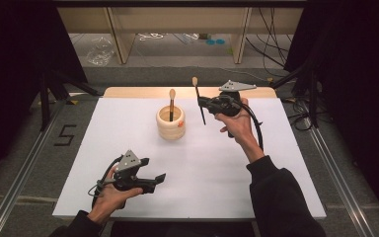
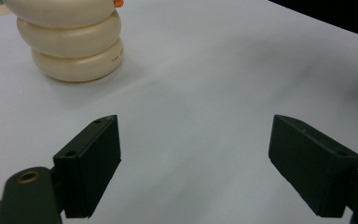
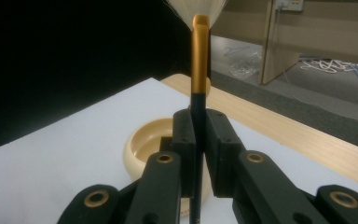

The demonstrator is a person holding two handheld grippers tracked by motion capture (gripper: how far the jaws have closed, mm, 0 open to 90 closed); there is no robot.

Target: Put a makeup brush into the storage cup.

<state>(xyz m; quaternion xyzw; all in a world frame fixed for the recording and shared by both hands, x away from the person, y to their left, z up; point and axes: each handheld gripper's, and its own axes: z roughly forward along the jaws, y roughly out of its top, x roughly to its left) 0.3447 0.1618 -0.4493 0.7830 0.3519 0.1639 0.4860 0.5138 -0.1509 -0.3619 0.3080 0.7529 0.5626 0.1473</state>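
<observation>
One white worktop (image 1: 192, 163) takes up the middle of the high view, with a strip of pale wood along its far edge. Two hand-held grippers are over it. The left hand-held gripper (image 1: 159, 178) sits low at the lower left of the frame, its jaws spread wide apart with nothing but bare white surface between them. The right hand-held gripper (image 1: 202, 102) is up at the upper centre-right, its jaws pressed together on the dark handle of a brush (image 1: 198, 100), which stands nearly upright with its pale bristles on top. One cream ribbed pot (image 1: 170, 123) stands just left of that, at upper centre. Two brushes in all: the second brush (image 1: 171, 104) stands in the pot, bristles up.
</observation>
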